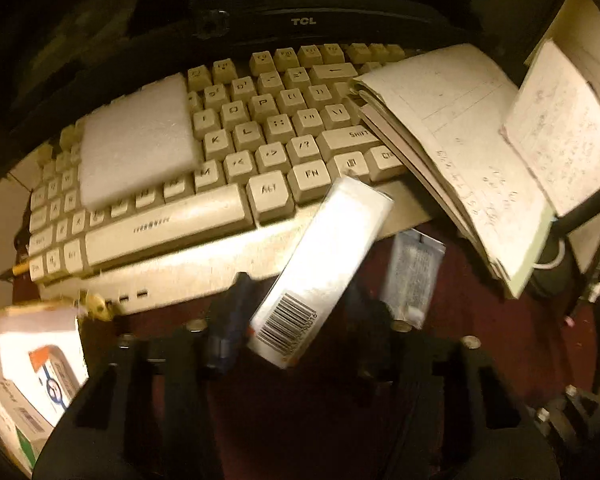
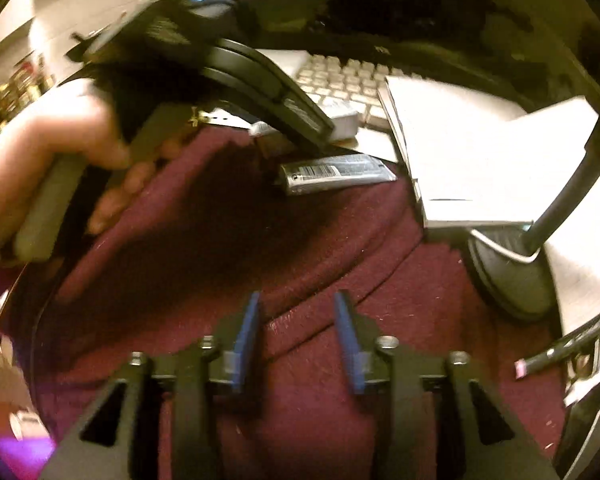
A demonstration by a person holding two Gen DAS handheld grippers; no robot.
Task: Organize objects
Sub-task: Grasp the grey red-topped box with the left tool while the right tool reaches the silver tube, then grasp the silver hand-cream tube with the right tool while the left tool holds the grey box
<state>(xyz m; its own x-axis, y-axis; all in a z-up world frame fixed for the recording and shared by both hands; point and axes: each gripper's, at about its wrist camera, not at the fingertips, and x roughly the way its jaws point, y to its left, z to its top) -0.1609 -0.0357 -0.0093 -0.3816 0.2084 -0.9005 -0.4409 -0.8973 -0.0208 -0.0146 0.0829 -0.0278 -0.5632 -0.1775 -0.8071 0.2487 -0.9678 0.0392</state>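
One long white box with a barcode at its near end stood tilted between the two blue-padded fingers of the left gripper, which were closed against its sides and gripping it; its far end reached over the front edge of the single cream keyboard. One white foam pad lay flat on the keyboard's left keys. One silver tube lay on the dark red cloth just beside the box, in front of the keyboard. To the right, two paper items were stacked: one open notebook overlapping the keyboard's right end, and one smaller notepad leaning on it. At the lower left sat one white carton with orange and blue print. In the right wrist view, the right gripper hung over the cloth with its two blue pads apart and nothing between them. The one visible hand clutched the left gripper's handle at the upper left. One dark headset rested at the right, its earcup on the cloth and its band arching over the notebook. One cable end lay near the right edge.
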